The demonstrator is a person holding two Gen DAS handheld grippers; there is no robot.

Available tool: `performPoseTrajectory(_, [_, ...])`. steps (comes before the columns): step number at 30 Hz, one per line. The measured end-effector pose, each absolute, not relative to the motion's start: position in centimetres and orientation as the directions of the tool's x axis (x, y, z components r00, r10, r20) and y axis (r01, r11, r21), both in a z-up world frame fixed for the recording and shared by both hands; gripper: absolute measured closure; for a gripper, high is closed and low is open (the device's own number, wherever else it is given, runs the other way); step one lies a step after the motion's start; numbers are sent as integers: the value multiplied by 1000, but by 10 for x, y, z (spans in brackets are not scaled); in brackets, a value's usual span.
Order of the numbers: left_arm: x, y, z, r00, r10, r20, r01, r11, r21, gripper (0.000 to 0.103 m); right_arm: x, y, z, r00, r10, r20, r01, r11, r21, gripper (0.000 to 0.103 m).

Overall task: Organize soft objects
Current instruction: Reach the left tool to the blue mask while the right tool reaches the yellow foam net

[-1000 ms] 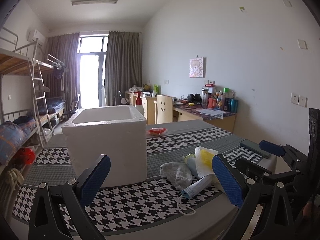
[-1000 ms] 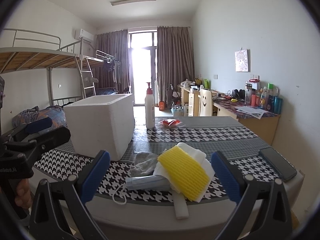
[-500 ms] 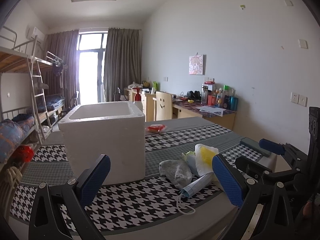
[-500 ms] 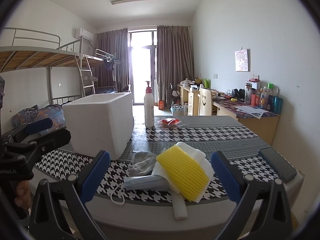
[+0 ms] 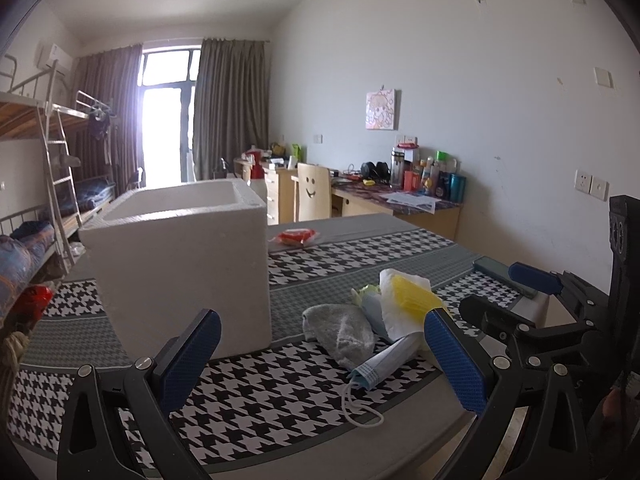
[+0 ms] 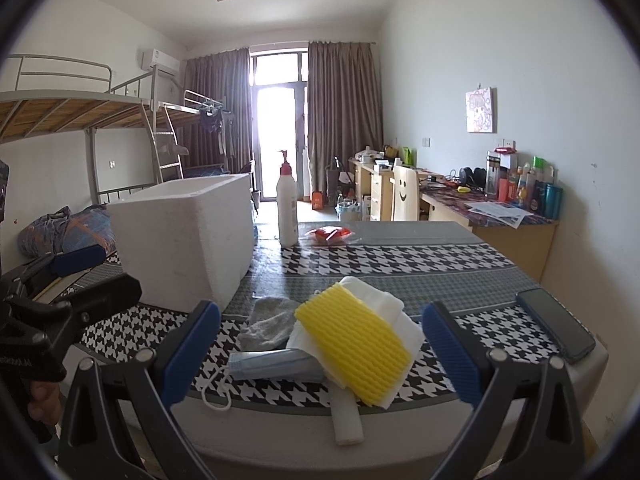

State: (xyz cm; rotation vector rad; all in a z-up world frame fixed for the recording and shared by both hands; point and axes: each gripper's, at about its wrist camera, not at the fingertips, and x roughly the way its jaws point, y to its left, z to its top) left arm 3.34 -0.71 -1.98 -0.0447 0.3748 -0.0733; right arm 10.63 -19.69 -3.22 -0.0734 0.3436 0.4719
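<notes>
A heap of soft things lies near the table's front edge: a yellow foam net (image 6: 354, 338) on white foam sheets (image 6: 384, 304), a grey cloth (image 6: 268, 322) and a folded blue face mask (image 6: 276, 364). The left wrist view shows the same yellow net (image 5: 412, 300), grey cloth (image 5: 340, 330) and mask (image 5: 384, 364). A white foam box (image 5: 180, 264) (image 6: 188, 236) stands open-topped to the left. My left gripper (image 5: 320, 364) is open, short of the heap. My right gripper (image 6: 320, 354) is open, in front of the yellow net, touching nothing.
A houndstooth cloth covers the table (image 6: 400, 256). A pump bottle (image 6: 287, 208) and a red packet (image 6: 330, 234) stand at the back. A dark phone (image 6: 554, 324) lies at the right edge. Bunk beds (image 6: 60, 120) and a cluttered desk (image 6: 504, 208) are beyond.
The left wrist view has swung left and slightly closer, so the box and heap sit further right and larger. The right gripper has barely moved. Both stay open.
</notes>
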Motion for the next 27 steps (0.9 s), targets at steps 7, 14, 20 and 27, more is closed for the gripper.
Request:
performPoseTrajectory(7, [45, -13, -30, 912, -105, -397, 91, 994, -55, 1, 114, -201, -39, 829, 421, -368, -447, 894, 16, 1])
performPoseTrajectory(14, [57, -21, -40, 891, -134, -434, 123, 991, -54, 1, 121, -206, -48, 822, 406, -399, -435, 900, 19, 1])
performPoseTrajectory(20, [67, -29, -51, 870, -158, -468, 148, 987, -60, 1, 130, -214, -54, 814, 391, -430, -423, 906, 22, 1])
performPoseTrajectory(27, [75, -37, -59, 855, -187, -484, 182, 982, -59, 1, 136, -224, -59, 816, 370, -445, -403, 915, 21, 1])
